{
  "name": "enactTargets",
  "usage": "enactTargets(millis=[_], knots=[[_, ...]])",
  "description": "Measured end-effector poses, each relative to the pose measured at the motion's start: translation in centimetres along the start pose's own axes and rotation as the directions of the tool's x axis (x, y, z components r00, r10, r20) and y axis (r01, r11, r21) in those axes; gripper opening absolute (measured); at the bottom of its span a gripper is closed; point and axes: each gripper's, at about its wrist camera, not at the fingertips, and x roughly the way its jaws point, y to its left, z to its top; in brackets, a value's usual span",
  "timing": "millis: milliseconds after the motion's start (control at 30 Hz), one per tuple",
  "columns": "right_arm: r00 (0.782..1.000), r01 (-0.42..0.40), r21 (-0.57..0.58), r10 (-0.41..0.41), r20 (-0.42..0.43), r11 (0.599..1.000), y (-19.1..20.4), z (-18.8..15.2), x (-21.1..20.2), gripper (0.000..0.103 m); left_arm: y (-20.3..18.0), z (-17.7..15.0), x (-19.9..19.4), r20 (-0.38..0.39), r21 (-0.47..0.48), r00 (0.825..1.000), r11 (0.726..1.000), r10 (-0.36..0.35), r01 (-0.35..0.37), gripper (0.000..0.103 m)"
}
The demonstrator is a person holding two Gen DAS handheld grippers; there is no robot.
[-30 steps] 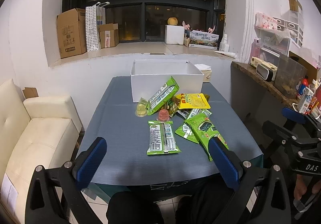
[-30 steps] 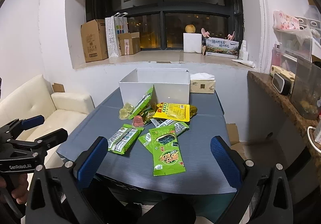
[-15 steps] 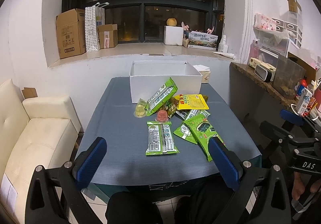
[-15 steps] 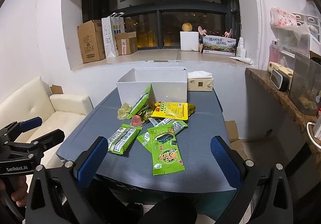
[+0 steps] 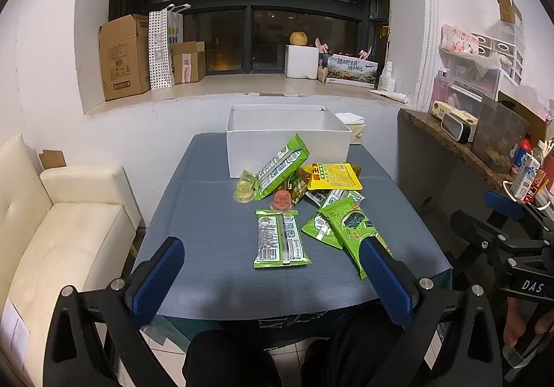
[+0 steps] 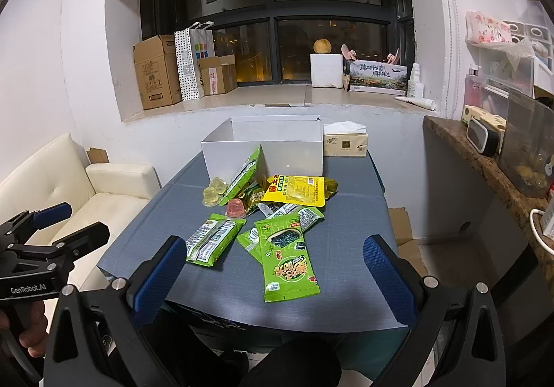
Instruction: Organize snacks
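Snack packets (image 5: 280,238) are left lying on the surface (image 5: 207,231); left claw (image 5: 273,274) and right claw (image 6: 273,274) are held spread wide, empty.

**Snacks heaped before an open white box**

An open white box (image 5: 287,148) sits at the table's far end. A green packet (image 5: 281,168) leans tilted against its front wall, two pale yellow jelly cups (image 5: 244,186) just beside it. A yellow pouch (image 5: 334,176) lies flat (label up), near a pink jelly cup (image 5: 282,199). Nearer, a green packet (image 5: 281,238) lies flat, apart from overlapping green seaweed packets (image 6: 289,257).
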Motion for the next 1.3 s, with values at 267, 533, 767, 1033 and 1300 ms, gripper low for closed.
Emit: enactTargets(millis=[267, 533, 767, 1033, 1300], knots=[[1.0, -0.001, 0.0, 0.001, 0.001, 1.0, 0.0, 0.0, 0.0, 0.103, 0.0, 0.1, 0.0, 0.0, -0.002, 1.0, 1.0, -0.007, 0.007, 0.103], [1.0, -0.005, 0.002, 0.005, 0.0, 1.0, 0.0, 0.1, -0.1, 0.103, 0.1, 0.1, 0.0, -0.001, -0.003, 1.0, 1.0, -0.009, 0.009, 0.103], [1.0, -0.007, 0.003, 0.007, 0.0, 1.0, 0.0, 0.0, 0.1, 0.103, 0.1, 0.0, 0.1, 0.002, -0.003, 1.0, 1.0, -0.008, 0.008, 0.103], [1.0, -0.012, 0.018, 0.012, -0.004, 1.0, -0.3, -0.1, 0.4, 0.103, 0.0, -0.1, 0.1, 0.0, -0.001, 1.0, 1.0, -0.013, 0.013, 0.103], [0.995, -0.096, 0.006, 0.096, -0.002, 0.995, 0.3, 0.8, 4.2, 0.103, 0.2, -0.1, 0.5, 0.013, 0.001, 0.999, 0.999, -0.042, 0.042, 0.103]])
